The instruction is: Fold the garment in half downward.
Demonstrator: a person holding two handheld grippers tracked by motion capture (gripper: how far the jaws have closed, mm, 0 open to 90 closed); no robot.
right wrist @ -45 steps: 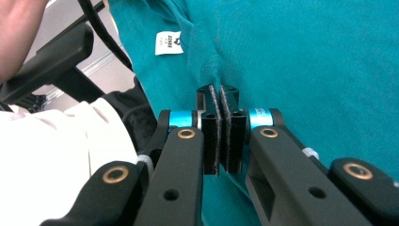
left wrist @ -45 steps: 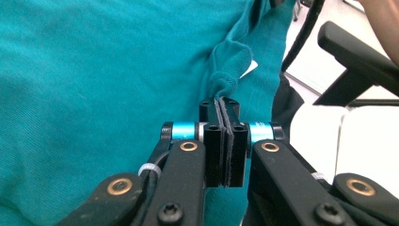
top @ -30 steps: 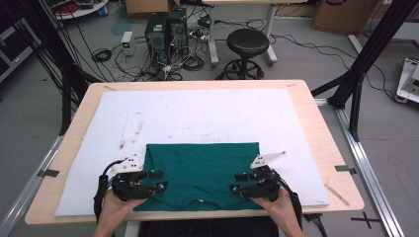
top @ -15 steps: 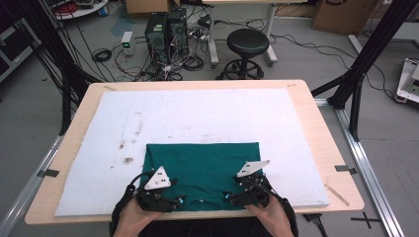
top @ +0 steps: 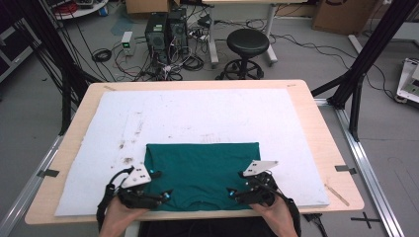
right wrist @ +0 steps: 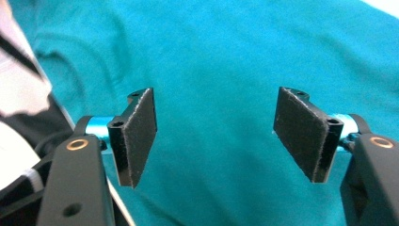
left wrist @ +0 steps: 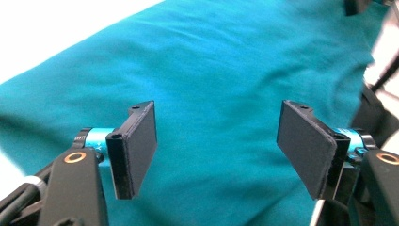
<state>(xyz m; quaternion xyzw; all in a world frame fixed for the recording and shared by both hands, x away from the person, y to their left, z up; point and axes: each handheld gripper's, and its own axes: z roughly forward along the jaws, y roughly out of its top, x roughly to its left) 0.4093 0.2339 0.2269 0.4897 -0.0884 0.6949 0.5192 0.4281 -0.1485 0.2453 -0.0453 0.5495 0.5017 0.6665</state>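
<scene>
Both tongs, left (top: 165,195) and right (top: 231,193), have just been opening and now stand released, nothing between the jaws. The folded green shirt (top: 202,170) lies flat at the near edge of the white-padded surface (top: 207,111); I judge this fold finished.

We see a wooden table (top: 323,143) with rounded corners, most of its top covered by a white mat (top: 207,116) that is smudged with dark marks toward its left side. Beyond the table, on a grey floor (top: 39,103), stand a black round stool (top: 247,43) on a wheeled base and two dark computer towers (top: 165,29), with tangled cables (top: 106,54) spread around them. Black frame struts (top: 368,54) rise at both sides. We make out a cardboard box (top: 341,15) at the far right, and even, soft light throughout.
</scene>
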